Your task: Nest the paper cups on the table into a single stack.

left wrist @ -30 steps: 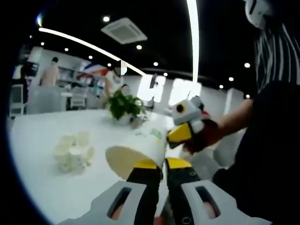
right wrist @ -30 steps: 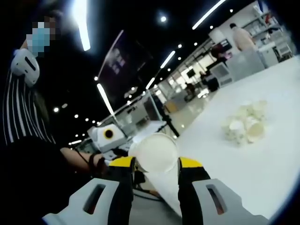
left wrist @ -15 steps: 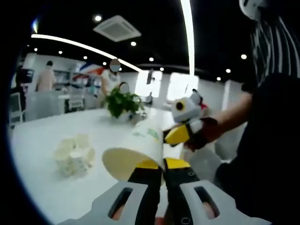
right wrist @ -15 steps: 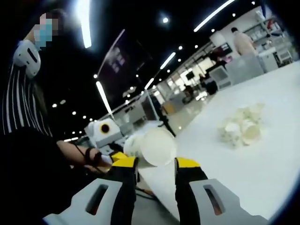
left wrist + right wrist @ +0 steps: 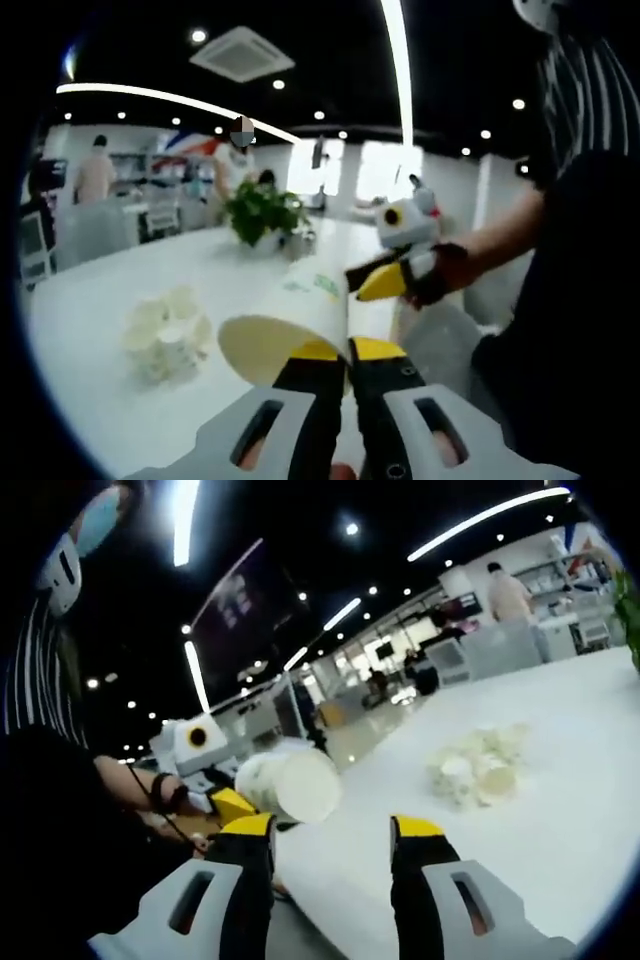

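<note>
A white paper cup (image 5: 290, 322) with green print lies tilted, its open mouth toward the camera. My left gripper (image 5: 348, 351) is shut on the cup's wall by the rim. Just past the cup's base, my right gripper (image 5: 375, 282) comes in from the right, apart from the cup. In the right gripper view, my right gripper (image 5: 332, 830) stands open with nothing between its jaws. The held cup (image 5: 290, 783) is up and to the left of them, with my left gripper (image 5: 228, 802) behind it. A pile of several loose cups (image 5: 165, 330) (image 5: 475, 770) lies on the white table (image 5: 90, 360).
A potted green plant (image 5: 262, 215) stands at the far side of the table. The table's near edge (image 5: 330, 780) runs close by the held cup. The person's arm and striped sleeve (image 5: 590, 120) are on the right. People stand in the background.
My right gripper's jaws, which had the cup's base between them, have spread and drawn off the cup. The cup stays in my left gripper.
</note>
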`<state>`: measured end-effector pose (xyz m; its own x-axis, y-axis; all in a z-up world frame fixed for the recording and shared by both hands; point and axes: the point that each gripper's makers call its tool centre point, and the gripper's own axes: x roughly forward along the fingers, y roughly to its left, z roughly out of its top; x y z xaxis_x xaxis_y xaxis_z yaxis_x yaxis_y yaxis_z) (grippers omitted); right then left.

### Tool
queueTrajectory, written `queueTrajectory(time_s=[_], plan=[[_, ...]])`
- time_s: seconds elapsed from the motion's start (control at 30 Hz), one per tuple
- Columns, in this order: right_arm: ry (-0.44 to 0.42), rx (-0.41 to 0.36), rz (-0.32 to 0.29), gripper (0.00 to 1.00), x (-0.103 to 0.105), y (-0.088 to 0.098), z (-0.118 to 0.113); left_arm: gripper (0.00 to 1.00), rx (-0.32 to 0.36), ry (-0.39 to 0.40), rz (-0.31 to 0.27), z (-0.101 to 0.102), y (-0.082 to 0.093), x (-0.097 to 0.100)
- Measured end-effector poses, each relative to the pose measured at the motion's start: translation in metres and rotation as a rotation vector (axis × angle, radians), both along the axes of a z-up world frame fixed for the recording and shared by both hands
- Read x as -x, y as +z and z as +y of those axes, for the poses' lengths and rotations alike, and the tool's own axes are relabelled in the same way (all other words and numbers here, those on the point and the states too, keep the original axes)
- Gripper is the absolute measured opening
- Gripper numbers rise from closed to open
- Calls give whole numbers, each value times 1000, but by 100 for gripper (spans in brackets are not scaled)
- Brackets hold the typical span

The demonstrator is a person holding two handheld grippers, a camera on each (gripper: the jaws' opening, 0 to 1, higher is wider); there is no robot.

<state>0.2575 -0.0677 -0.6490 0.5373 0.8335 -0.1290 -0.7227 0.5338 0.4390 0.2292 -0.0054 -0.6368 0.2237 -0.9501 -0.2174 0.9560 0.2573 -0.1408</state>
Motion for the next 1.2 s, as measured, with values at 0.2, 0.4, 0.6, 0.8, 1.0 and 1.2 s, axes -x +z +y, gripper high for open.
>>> queueTrajectory(time_s=[0.2, 0.4, 0.6, 0.8, 1.0, 1.2], plan=[[9, 38, -26, 49, 5, -2, 0, 0, -45, -12, -12, 3, -3, -2], [14, 108, -54, 56, 7, -8, -1, 0, -75, -3, -33, 7, -3, -9], [4, 189, -133, 66, 4, -6, -2, 0, -148, -12, -40, 8, -10, -13], [3, 243, -147, 77, 3, -15, 0, 0, -184, -17, -21, 10, -12, -16], [-15, 257, -144, 86, 1, -22, -1, 0, -196, -17, -18, 13, -11, -18], [-54, 279, -124, 97, -1, -31, -5, 0, -183, 6, 7, 14, -6, -26]])
